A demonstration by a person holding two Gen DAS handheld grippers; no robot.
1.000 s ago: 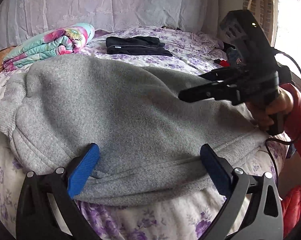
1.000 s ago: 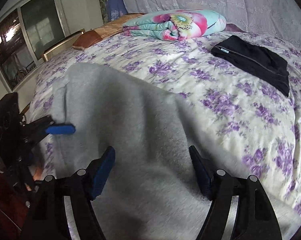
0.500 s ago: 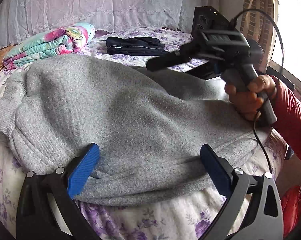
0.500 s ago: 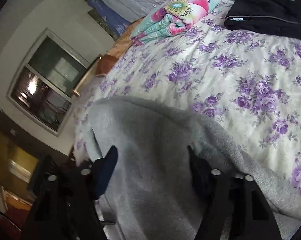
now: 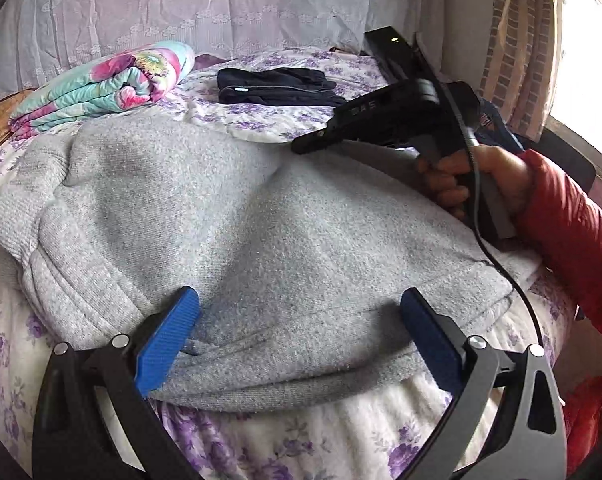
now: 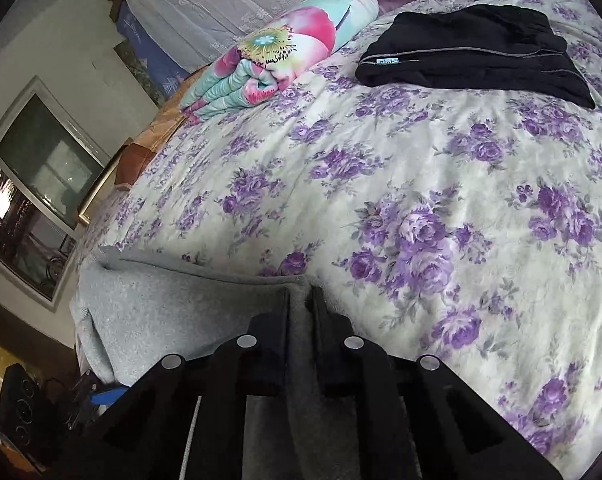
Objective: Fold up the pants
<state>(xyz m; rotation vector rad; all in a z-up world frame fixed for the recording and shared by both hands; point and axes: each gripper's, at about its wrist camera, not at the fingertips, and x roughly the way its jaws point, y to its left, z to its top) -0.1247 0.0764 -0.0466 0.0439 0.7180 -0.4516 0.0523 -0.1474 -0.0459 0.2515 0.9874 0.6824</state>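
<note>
Right gripper (image 6: 300,300): its jaws are being pressed almost together on a fold of the grey pants (image 5: 261,240), probably so that this edge can be carried over.
Left gripper (image 5: 297,332): it is being kept wide apart, with nothing between its blue pads (image 5: 165,344); it is being held just above the near hem, likely waiting to pin or take it.
Pants: they are being spread over the near part of the flowered bed (image 6: 441,200), with the hem near the bed's front edge.
Open room: much bare sheet is being left beyond the pinched fold.
Far things: a black folded garment (image 6: 473,48) and a rolled quilt (image 6: 277,56) are lying well apart.
</note>
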